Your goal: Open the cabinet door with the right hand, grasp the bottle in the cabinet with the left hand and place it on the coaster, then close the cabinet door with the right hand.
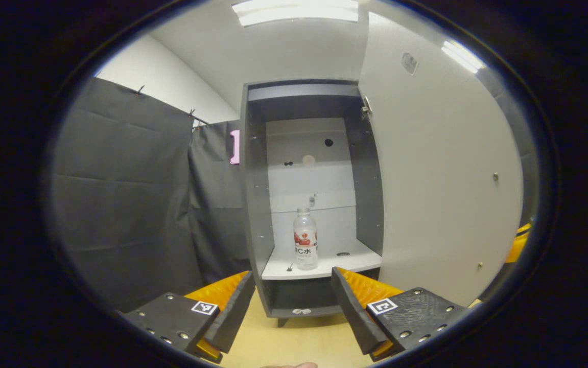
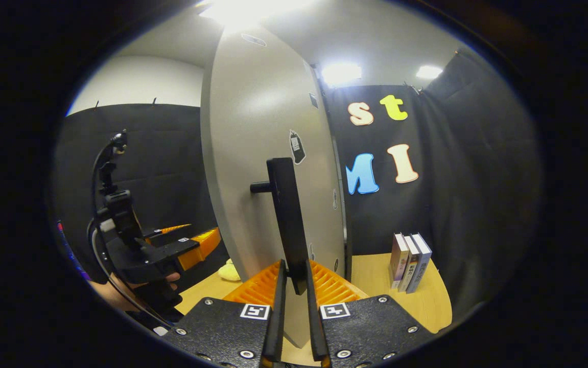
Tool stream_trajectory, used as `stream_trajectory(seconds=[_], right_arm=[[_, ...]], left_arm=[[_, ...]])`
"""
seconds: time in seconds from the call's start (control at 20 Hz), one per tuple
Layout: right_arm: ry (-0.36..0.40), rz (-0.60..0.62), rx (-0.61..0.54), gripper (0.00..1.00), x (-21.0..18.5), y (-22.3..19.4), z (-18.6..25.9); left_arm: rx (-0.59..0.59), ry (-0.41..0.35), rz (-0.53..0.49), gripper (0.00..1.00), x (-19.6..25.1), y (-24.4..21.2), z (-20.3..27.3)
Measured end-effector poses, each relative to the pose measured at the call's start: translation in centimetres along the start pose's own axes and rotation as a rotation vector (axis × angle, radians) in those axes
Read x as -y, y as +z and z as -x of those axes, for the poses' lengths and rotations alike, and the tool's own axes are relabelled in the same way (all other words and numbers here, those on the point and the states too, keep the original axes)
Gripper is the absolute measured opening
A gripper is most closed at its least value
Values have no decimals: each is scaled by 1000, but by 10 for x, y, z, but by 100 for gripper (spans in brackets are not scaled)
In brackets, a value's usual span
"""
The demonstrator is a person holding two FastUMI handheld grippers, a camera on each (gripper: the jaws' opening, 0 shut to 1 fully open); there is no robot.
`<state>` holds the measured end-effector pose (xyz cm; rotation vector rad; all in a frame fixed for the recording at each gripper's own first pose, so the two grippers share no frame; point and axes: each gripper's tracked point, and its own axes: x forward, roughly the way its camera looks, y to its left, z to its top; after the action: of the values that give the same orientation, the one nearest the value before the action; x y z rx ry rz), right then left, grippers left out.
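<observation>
Landmark: we place everything relative to the cabinet (image 1: 304, 204), going near to far.
Left gripper (image 1: 294, 306): we see it in front of the cabinet's open mouth, low, near the base; its fingers stand wide apart with nothing between them.
Left gripper, other angle: in the right gripper view we see it (image 2: 191, 245) on the far side of the door, carried by a hand (image 2: 120, 291).
Right gripper (image 2: 294, 327): at the door's outer face; fingers nearly together, pinching the lower end of the door handle (image 2: 286, 220), which runs up between them.
Cabinet door (image 1: 442, 179): swung open to the cabinet's right; we judge the opening step done.
Bottle (image 1: 305, 239): upright on the cabinet's lower shelf (image 1: 360, 261), about mid-shelf, clear of both side walls.
Bottle handling: we judge it a clear, thin-walled plastic bottle, light, smooth and a bit slippery, apt to dent under a hard squeeze; how full it is we cannot tell.
Grip point: we would take it at mid-body on the label band, fingers level on opposite sides, squeezing moderately.
Table (image 2: 375, 276): wooden top under the cabinet.
Books (image 2: 409, 261): standing on the table beyond the door's free edge.
Coaster: not located.
</observation>
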<state>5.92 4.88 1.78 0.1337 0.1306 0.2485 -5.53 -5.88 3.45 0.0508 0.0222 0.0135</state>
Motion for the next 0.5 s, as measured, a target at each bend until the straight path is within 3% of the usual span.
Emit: stream_trajectory(seconds=[0.3, 0.5], right_arm=[[-99, 71, 30, 21, 24, -1, 11], [-194, 74, 35, 30, 57, 0, 21]], left_arm=[[28, -19, -5, 89, 10, -1, -75], [44, -37, 5, 89, 17, -5, -114]])
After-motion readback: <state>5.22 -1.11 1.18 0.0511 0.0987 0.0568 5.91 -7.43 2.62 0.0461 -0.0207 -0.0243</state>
